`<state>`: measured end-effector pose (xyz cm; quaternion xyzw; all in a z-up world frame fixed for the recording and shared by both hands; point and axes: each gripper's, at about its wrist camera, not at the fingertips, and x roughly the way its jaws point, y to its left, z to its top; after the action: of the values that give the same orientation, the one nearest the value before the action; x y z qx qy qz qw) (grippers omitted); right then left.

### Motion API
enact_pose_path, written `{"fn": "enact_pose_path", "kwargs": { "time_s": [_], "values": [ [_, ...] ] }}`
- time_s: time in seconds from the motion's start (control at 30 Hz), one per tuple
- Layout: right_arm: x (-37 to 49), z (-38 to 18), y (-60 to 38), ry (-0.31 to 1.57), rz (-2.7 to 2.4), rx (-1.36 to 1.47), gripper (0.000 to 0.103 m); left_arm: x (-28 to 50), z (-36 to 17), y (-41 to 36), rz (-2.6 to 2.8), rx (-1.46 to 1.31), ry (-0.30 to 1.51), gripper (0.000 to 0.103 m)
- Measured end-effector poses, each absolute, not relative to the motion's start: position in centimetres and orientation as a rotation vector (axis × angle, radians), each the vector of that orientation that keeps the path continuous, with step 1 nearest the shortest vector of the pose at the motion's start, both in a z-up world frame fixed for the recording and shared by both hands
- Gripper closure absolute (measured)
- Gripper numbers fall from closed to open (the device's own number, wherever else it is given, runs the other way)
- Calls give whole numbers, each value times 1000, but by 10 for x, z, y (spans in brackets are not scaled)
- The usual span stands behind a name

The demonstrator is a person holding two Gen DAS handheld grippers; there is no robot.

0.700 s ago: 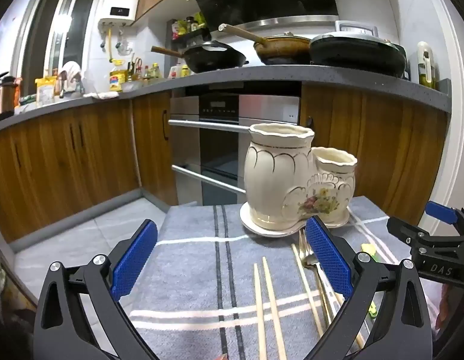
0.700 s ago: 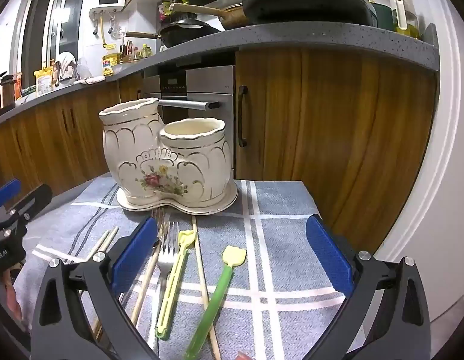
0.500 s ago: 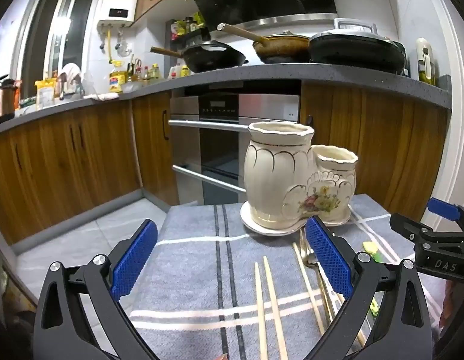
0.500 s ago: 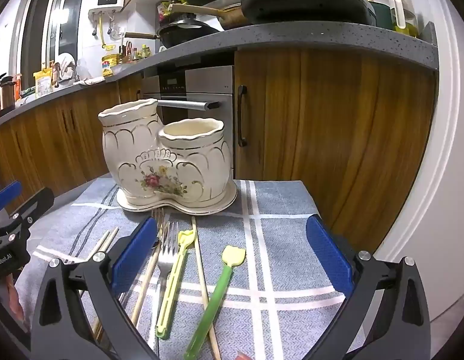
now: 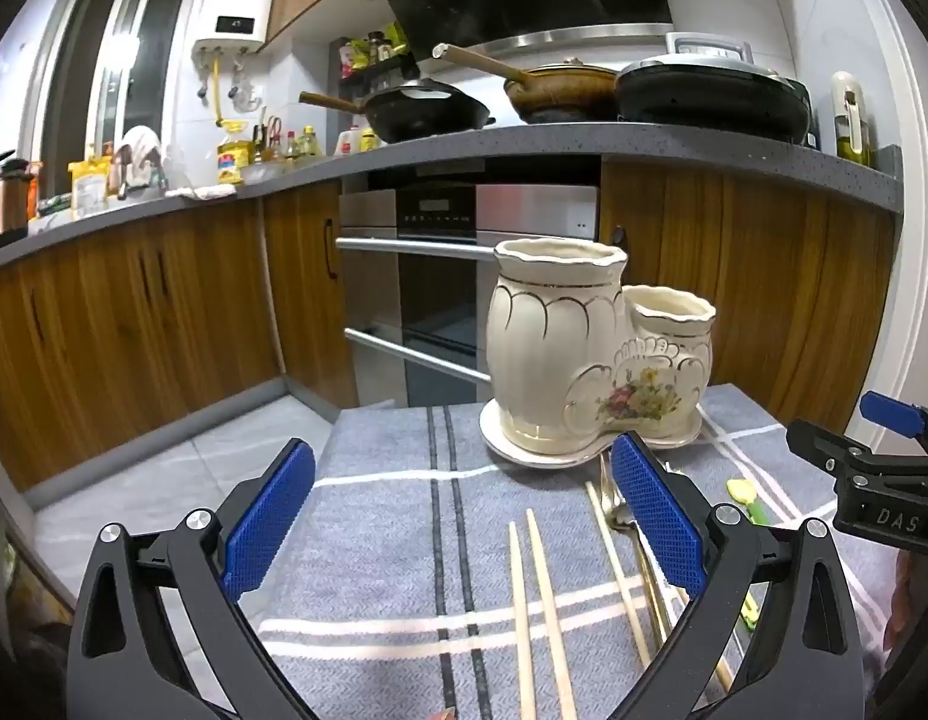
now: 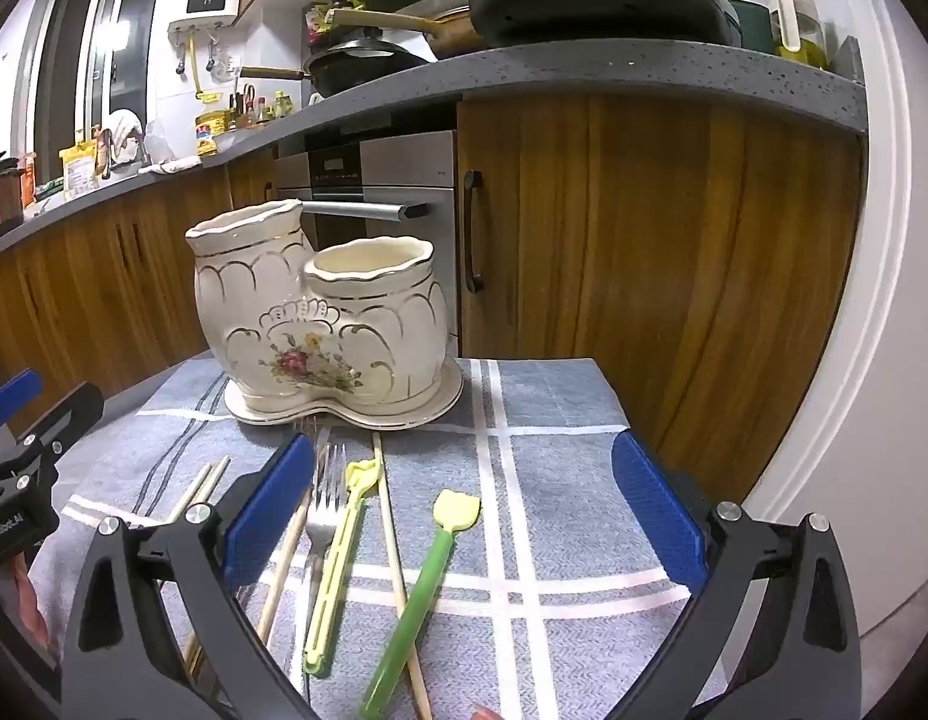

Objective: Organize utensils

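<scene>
Two cream floral holder (image 6: 326,324) cups empty; utensils (image 6: 338,540) lie flat; both grippers' fingers (image 5: 656,510) (image 6: 266,510) spread, released.

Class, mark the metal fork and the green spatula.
silver metal fork (image 6: 323,516): right wrist view, base of its tines.
green plastic spatula with yellow head (image 6: 425,579): right wrist view, mid-handle.

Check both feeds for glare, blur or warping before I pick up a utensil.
Left wrist view: sharp; strong fisheye bends the countertop and darkens the corners; bright glare at the window. Right wrist view: the green spatula and fork are crisp on the evenly lit cloth, with only soft shadows; straight edges curve near the rim.
</scene>
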<state>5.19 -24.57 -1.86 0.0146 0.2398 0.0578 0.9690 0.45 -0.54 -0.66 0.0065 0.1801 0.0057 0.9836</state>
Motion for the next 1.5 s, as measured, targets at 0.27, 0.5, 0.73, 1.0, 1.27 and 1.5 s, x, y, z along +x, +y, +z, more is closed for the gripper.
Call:
{"fn": "enact_pose_path", "kwargs": {
  "time_s": [0.27,0.5,0.73,1.0,1.27,1.5],
  "values": [
    [53,-19,-247,492,115,31,5,5,-7,-5,12,13,362,5],
    [54,-19,-248,495,113,30,5,5,-7,-5,12,13,363,5],
    [55,-20,-248,498,112,30,5,5,-7,-5,12,14,364,5],
    [56,-21,-248,502,112,31,5,5,-6,-5,12,13,365,5],
    [56,-22,-248,505,109,30,5,5,-6,-5,12,14,365,5],
    [56,-22,-248,505,108,30,5,6,-6,-5,12,13,366,5]
  ]
}}
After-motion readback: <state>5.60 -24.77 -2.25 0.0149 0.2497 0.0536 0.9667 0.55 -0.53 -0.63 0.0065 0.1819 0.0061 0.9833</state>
